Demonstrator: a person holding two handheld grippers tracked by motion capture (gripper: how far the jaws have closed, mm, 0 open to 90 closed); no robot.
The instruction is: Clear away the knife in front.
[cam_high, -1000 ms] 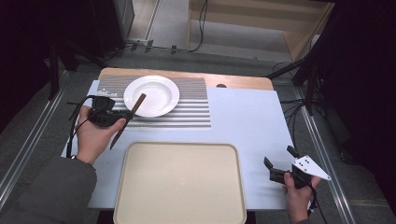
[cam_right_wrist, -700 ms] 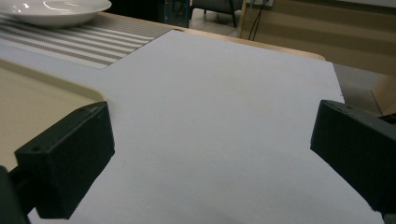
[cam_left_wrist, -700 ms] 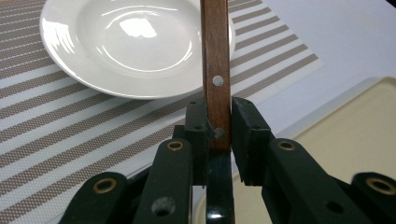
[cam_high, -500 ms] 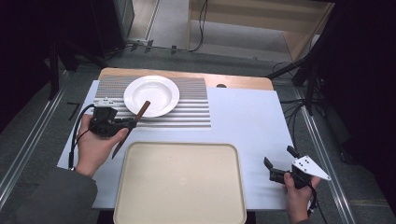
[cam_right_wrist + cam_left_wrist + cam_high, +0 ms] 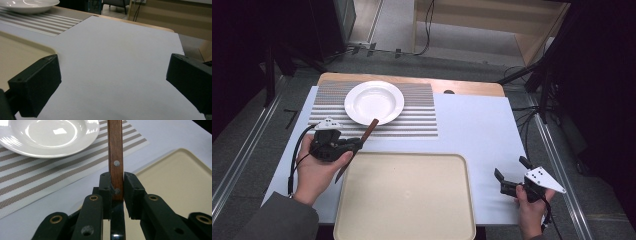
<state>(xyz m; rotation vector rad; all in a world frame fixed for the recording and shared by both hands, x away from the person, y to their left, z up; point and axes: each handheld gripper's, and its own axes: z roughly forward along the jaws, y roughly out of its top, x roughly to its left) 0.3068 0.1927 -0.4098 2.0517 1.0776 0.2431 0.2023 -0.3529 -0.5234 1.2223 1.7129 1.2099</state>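
The table (image 5: 472, 125) carries a beige tray (image 5: 407, 200) at the near edge, set squarely in front of the person, probably as the place where things get gathered. Beyond it lies a striped placemat (image 5: 417, 115), and a white plate (image 5: 374, 102) sits on the mat's left part. The left gripper (image 5: 357, 144) hangs just beside the tray's far-left corner, its jaws clamped on a wooden-handled knife (image 5: 115, 157) near the junction of handle and blade — a firm grip point, with the handle pointing toward the plate and the blade trailing back along the tray's left edge. The right gripper (image 5: 502, 182) rests low at the table's near-right corner, jaws spread wide and holding nothing — seemingly waiting.
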